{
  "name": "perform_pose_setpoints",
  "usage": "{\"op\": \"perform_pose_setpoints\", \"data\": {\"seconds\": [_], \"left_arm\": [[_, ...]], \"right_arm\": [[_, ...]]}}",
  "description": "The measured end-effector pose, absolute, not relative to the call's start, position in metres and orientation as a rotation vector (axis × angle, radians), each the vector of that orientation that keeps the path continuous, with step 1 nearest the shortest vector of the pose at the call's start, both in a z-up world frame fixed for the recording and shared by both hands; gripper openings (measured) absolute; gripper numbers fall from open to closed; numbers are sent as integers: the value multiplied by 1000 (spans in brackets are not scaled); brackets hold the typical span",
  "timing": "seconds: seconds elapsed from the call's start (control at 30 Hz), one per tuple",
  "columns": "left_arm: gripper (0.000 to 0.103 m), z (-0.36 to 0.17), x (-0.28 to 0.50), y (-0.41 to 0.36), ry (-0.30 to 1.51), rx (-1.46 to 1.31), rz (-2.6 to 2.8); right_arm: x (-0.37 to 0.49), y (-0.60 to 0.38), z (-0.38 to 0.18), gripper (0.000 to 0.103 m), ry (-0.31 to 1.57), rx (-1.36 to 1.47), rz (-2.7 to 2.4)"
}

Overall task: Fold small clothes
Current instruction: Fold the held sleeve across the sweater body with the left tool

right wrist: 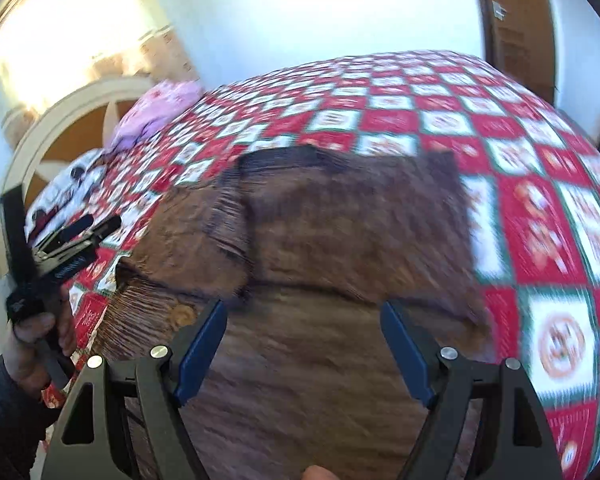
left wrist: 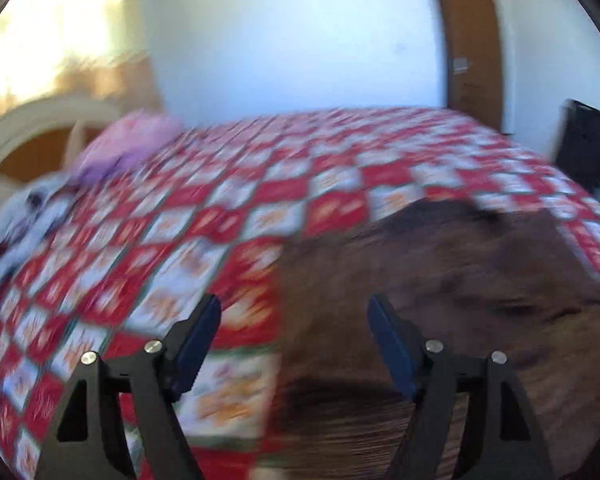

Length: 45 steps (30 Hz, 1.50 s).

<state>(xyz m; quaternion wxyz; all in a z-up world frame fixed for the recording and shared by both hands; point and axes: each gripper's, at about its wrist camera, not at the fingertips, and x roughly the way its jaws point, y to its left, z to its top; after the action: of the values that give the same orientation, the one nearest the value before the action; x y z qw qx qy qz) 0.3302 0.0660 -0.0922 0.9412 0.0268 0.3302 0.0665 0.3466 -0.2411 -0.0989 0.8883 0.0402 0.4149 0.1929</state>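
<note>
A brown knitted garment (right wrist: 332, 232) lies spread on the red and white checked bedspread (right wrist: 440, 120), with one part folded over on its left side. It also shows in the left wrist view (left wrist: 460, 280), lower right. My right gripper (right wrist: 302, 320) is open and empty above the garment's near part. My left gripper (left wrist: 294, 316) is open and empty over the garment's left edge. The left gripper also shows in the right wrist view (right wrist: 96, 228), held in a hand at the far left. Both views are motion-blurred.
A pink and purple cloth pile (right wrist: 160, 108) and a white patterned cloth (right wrist: 68, 188) lie at the head of the bed by the white headboard (right wrist: 60, 120). A brown door (left wrist: 472, 40) stands behind. A dark chair (left wrist: 584, 148) is at the right.
</note>
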Motion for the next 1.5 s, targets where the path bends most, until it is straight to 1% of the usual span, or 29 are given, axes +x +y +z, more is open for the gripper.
{"op": "perform_pose_setpoints", "data": {"seconds": [0.07, 0.17, 0.2, 0.23, 0.27, 0.3, 0.33, 0.37, 0.4, 0.43, 0.5, 0.67, 0.7, 0.73, 0.77, 0.8, 0.83, 0.87, 0.97, 1.0, 1.03, 1.07, 1.1, 1.13, 1.17, 1.2, 1.23, 1.37, 1.5], "left_arm": [[78, -109, 335, 85, 747, -12, 140], [78, -133, 338, 97, 800, -84, 109], [78, -139, 341, 96, 827, -95, 99], [78, -141, 342, 97, 848, -107, 94], [78, -140, 340, 94, 840, -113, 87], [82, -139, 337, 94, 830, -127, 71], [87, -139, 336, 95, 829, -137, 58], [87, -141, 334, 94, 832, -143, 48], [87, -141, 333, 95, 835, -157, 30], [87, -142, 330, 96, 835, -169, 17], [87, -144, 330, 98, 847, -192, 16], [87, -148, 336, 93, 863, -156, 26], [88, -148, 336, 91, 862, -149, 28], [88, -148, 337, 93, 861, -151, 28], [88, -148, 336, 93, 860, -154, 27], [89, -148, 336, 94, 861, -158, 28], [89, -148, 336, 94, 861, -157, 30], [90, -148, 336, 94, 861, -152, 33], [93, -148, 336, 91, 857, -132, 48], [95, -147, 336, 91, 855, -126, 53], [96, -147, 335, 91, 852, -121, 59], [96, -147, 335, 89, 851, -111, 64], [96, -147, 335, 88, 850, -104, 68], [96, -147, 335, 88, 850, -97, 70], [96, -147, 335, 87, 850, -91, 74], [96, -147, 335, 87, 850, -86, 76], [96, -147, 335, 86, 849, -82, 78], [96, -147, 334, 86, 848, -80, 78], [99, -147, 335, 85, 851, -75, 81]], "right_arm": [[362, -208, -101, 80, 888, 26, 425], [380, -165, -109, 80, 895, -109, 424], [385, -156, -114, 74, 895, -148, 402], [390, -147, -118, 59, 898, -197, 376], [398, -140, -126, 54, 910, -243, 348], [404, -139, -131, 46, 920, -248, 335], [409, -141, -135, 33, 932, -238, 328], [415, -147, -137, 26, 939, -216, 315], [418, -154, -136, 21, 936, -193, 301], [422, -163, -134, 21, 930, -157, 285], [427, -187, -129, 16, 926, -66, 250], [434, -226, -132, 16, 969, 38, 175], [432, -227, -130, 16, 967, 46, 191], [428, -226, -127, 20, 959, 49, 201], [423, -224, -123, 29, 948, 51, 216], [416, -220, -120, 62, 942, 63, 258], [409, -215, -117, 86, 939, 85, 311], [401, -208, -115, 87, 932, 105, 372], [388, -186, -119, 86, 941, -6, 359], [386, -181, -124, 76, 964, 3, 378], [386, -178, -131, 58, 999, 16, 392], [387, -175, -141, 49, 1039, 8, 365], [386, -175, -146, 38, 1045, 5, 351], [384, -175, -147, 35, 1029, 4, 355], [383, -175, -146, 29, 1018, 1, 363], [381, -176, -145, 10, 1014, 3, 358], [379, -178, -142, 4, 1008, 1, 348], [371, -183, -126, 1, 951, -30, 327], [379, -190, -142, 1, 1002, -50, 310]]}}
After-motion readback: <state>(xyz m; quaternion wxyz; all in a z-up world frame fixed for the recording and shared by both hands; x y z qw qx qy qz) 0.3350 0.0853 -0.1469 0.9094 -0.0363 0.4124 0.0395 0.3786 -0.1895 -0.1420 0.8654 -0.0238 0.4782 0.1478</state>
